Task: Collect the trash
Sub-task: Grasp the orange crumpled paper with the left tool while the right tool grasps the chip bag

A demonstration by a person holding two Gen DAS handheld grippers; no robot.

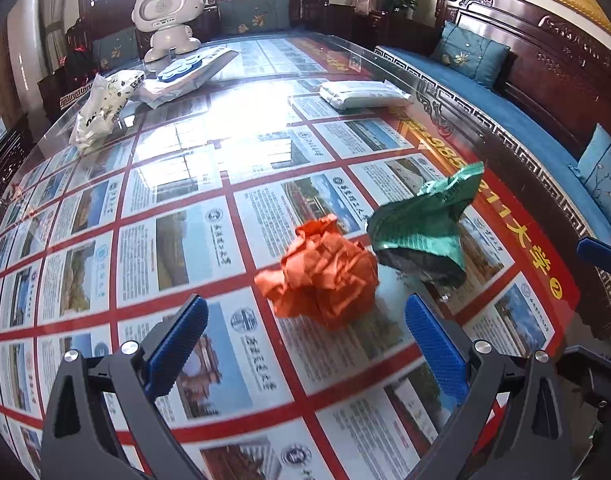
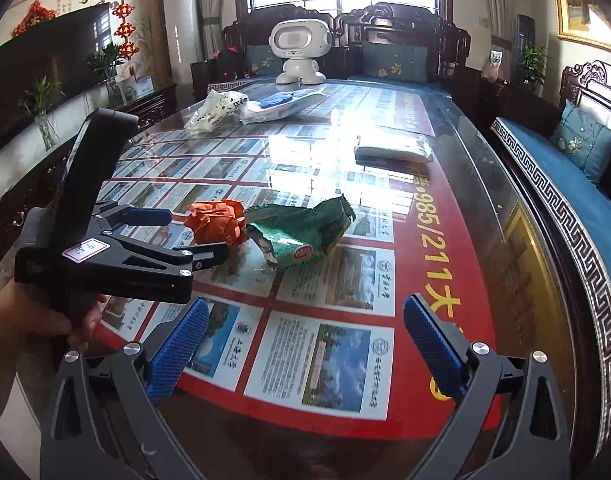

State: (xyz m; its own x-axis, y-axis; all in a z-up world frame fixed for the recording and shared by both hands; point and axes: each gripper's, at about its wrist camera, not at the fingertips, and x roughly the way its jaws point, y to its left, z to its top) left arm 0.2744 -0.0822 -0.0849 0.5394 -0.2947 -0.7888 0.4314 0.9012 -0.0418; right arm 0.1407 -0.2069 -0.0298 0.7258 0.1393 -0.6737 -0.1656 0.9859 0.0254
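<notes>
A crumpled orange paper ball (image 1: pixel 325 272) lies on the glass-topped table (image 1: pixel 177 184). A crumpled green snack wrapper (image 1: pixel 425 224) lies just to its right, touching it. My left gripper (image 1: pixel 305 320) is open, its blue pads on either side of the orange ball's near edge. In the right wrist view the left gripper (image 2: pixel 197 234) reaches in from the left with its jaws around the orange ball (image 2: pixel 215 224), and the green wrapper (image 2: pixel 301 230) lies beside it. My right gripper (image 2: pixel 305 320) is open and empty, nearer the table's front edge.
A white plastic bag (image 1: pixel 101 108), a wipes pack with a blue lid (image 1: pixel 185 72), a white toy robot (image 1: pixel 167 12) and a flat white packet (image 1: pixel 365 94) sit on the far half of the table. A dark wooden sofa with blue cushions (image 1: pixel 545 128) runs along the right.
</notes>
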